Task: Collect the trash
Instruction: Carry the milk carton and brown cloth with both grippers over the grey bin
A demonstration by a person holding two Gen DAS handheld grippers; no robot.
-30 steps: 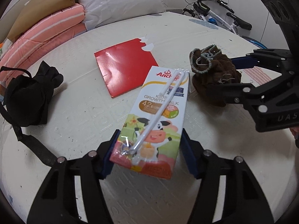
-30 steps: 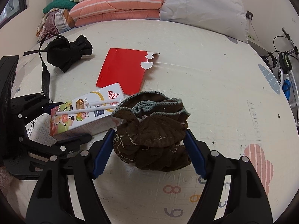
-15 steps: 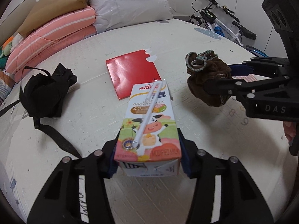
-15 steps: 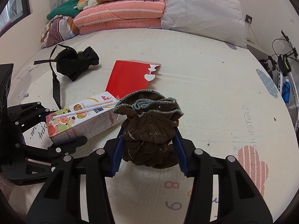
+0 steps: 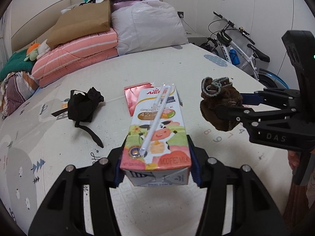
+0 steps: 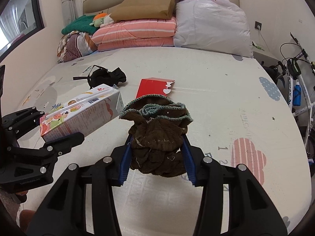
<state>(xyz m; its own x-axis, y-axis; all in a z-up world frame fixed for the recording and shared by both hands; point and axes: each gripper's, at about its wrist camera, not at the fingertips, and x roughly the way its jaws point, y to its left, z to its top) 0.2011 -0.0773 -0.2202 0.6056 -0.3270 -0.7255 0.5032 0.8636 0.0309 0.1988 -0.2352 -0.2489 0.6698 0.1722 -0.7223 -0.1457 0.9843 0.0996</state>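
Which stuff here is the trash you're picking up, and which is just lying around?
Trash job: milk carton in left gripper; brown knitted rag in right gripper; red paper; black cloth.

Lying about: pink quilts, pillow, bicycle.

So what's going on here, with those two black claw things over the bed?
A person is tidying up with a two-finger gripper in each hand. The left gripper is clamped on a milk carton with a straw stuck to it, and the right gripper is clamped on a crumpled brown knit cloth. Both are held up above the mattress. A red paper and a black bag lie on the mattress, not yet collected.
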